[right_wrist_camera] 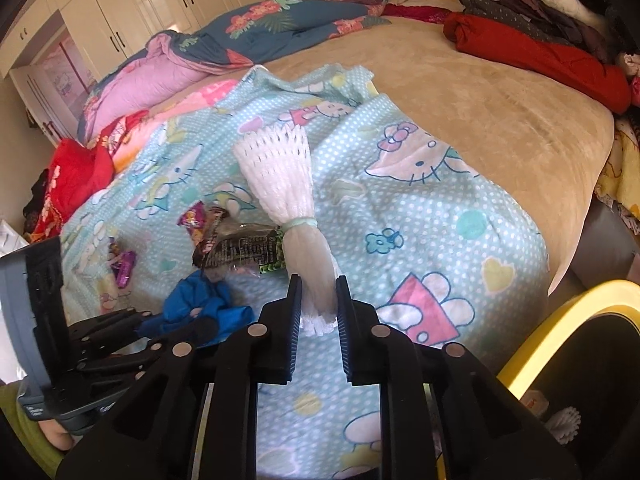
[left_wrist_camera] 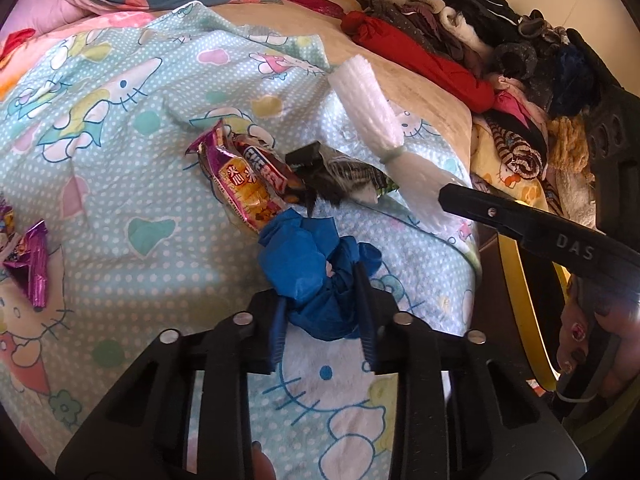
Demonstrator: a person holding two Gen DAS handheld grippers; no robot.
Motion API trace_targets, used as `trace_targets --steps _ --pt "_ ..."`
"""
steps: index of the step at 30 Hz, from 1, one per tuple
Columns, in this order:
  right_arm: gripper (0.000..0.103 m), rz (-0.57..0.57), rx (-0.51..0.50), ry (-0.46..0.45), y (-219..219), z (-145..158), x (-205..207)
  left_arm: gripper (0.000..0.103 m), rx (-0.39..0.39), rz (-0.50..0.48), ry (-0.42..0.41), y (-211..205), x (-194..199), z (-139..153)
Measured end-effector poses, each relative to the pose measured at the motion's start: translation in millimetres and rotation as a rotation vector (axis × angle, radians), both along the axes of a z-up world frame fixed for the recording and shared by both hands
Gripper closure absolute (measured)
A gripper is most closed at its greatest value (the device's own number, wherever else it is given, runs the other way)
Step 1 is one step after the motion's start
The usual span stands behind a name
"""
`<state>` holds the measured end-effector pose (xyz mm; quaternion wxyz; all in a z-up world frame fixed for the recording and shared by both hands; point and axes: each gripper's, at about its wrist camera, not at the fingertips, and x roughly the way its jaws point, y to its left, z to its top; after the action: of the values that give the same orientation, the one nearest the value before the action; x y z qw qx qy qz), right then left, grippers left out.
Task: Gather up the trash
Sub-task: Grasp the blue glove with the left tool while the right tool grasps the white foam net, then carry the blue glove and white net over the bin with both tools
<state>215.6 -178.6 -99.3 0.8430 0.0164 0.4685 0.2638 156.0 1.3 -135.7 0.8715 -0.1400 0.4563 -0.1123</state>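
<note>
Trash lies on a Hello Kitty blanket [left_wrist_camera: 120,160] on the bed. My left gripper [left_wrist_camera: 324,312] has its jaws around a crumpled blue glove [left_wrist_camera: 308,268], pressing it on both sides. My right gripper [right_wrist_camera: 318,312] has its jaws around the tail of a white foam fruit net [right_wrist_camera: 280,168], touching it on both sides. The net also shows in the left wrist view [left_wrist_camera: 368,100]. Snack wrappers [left_wrist_camera: 248,176] and a dark wrapper [right_wrist_camera: 240,248] lie between the glove and the net. A purple wrapper [left_wrist_camera: 32,264] lies at the left.
A yellow-rimmed bin [right_wrist_camera: 560,320] stands at the bed's right edge. Piled clothes [left_wrist_camera: 500,48] and a red garment [right_wrist_camera: 540,52] lie at the far right. Folded quilts [right_wrist_camera: 240,36] lie at the back. White wardrobes [right_wrist_camera: 120,8] stand behind.
</note>
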Motion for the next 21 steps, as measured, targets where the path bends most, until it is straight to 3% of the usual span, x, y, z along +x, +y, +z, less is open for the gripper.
trace_targets --steps 21 --pt "0.087 0.042 0.052 -0.085 4 52 -62 0.085 0.005 0.078 -0.112 28 -36 55"
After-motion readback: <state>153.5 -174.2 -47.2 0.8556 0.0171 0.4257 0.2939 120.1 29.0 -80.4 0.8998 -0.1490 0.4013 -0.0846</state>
